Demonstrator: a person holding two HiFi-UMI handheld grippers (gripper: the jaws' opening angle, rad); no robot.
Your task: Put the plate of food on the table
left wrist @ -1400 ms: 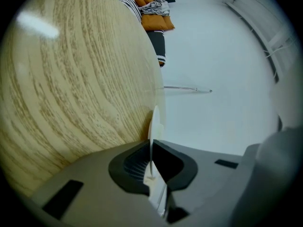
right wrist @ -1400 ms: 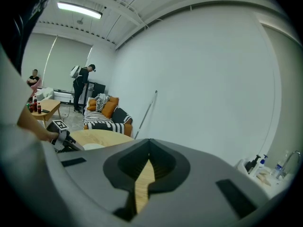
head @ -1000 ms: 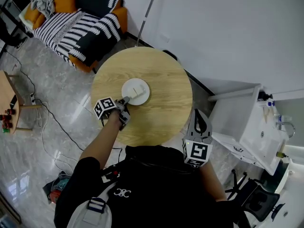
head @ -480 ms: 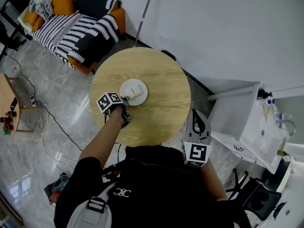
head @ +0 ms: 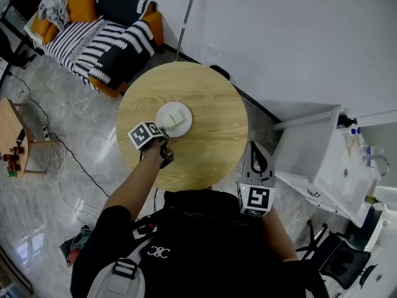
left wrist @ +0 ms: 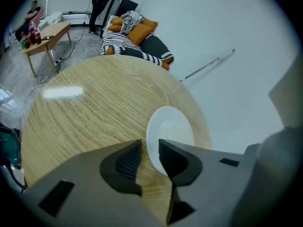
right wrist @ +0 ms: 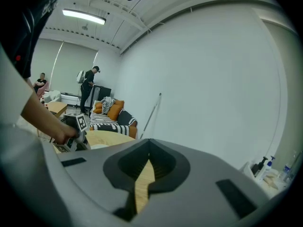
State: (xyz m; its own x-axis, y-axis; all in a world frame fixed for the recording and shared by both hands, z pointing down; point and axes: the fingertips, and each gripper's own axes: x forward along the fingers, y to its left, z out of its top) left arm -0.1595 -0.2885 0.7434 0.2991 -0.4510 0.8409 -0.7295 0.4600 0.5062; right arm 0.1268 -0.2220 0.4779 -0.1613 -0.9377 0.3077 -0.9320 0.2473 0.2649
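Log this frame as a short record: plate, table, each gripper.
plate: white, flat on the round wooden table, pale food on it
left gripper: open, jaws have just been opening; plate rim shows in the gap, not pinched
right gripper: shut, nothing between the jaws, held off the table's edge
task state: plate is on the table

Round light-wood surface [head: 211,104]: pale yellow, fine straight grain. Round white plate [head: 166,112]: plain, food on it cream. Left gripper [left wrist: 149,145]: dark grey fingers [left wrist: 124,162]. Orange sofa [head: 155,22] under black-and-white striped throws [head: 93,39]. Grey marbled floor [head: 56,185].
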